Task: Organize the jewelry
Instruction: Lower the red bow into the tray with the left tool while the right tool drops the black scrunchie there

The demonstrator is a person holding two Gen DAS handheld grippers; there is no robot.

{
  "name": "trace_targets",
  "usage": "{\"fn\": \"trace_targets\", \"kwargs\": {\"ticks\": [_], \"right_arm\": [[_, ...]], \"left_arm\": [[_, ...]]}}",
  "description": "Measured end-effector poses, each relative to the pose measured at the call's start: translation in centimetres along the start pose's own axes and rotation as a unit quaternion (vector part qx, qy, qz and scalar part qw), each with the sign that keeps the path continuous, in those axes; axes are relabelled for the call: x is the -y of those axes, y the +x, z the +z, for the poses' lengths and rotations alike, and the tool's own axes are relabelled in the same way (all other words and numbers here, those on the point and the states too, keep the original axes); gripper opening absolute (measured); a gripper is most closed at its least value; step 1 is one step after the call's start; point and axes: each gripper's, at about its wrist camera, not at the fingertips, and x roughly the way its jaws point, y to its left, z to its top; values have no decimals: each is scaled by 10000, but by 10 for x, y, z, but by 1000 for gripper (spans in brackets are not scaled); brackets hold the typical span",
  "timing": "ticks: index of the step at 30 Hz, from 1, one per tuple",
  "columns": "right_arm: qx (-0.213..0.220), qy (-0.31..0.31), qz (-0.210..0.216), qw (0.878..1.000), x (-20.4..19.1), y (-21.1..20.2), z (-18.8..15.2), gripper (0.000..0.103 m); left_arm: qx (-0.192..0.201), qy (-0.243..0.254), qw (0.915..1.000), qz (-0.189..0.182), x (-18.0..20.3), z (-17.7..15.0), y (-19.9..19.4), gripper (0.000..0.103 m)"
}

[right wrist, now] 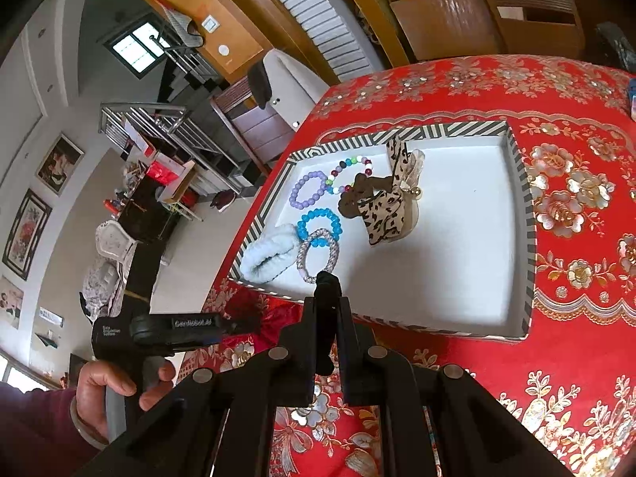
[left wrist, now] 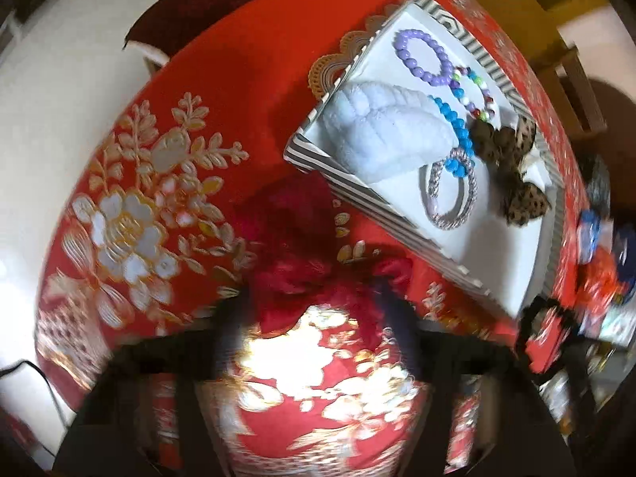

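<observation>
Glossy plastic-looking beads form the purple bracelet [right wrist: 308, 190] and blue bracelet [right wrist: 319, 223], the white scrunchie [right wrist: 270, 258] looks fluffy cloth, the striped tray [right wrist: 469, 278] has a matt white floor, and shiny embossed flowers cover the bench's red cloth [right wrist: 576, 357].

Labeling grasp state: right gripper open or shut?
Shut. In the right wrist view the right gripper has its fingers pressed together on a black scrunchie, poised above the striped tray's near edge.

Matte black right tool [right wrist: 328, 290] with round silver screws; bare hand [right wrist: 115, 381], maroon sleeve, pale bangle.
</observation>
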Motion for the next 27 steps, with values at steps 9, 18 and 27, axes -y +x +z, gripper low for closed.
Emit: {"fn": "trace_targets", "kwargs": {"ticks": [9,18,27], "right_arm": [[149,-41,-59,9999,-9,-8,3,8],[405,-33,-263,9988,-12,-27,7,8],[677,33,-669,9955,1,-39,29,8]], "left_arm": [[-3,545,9963,-666,-19,-8,-21,6],[226,928,9909,-946,-6,-4,-59,4],[461,1336,9817,-1279,15,-5,-95,4]]}}
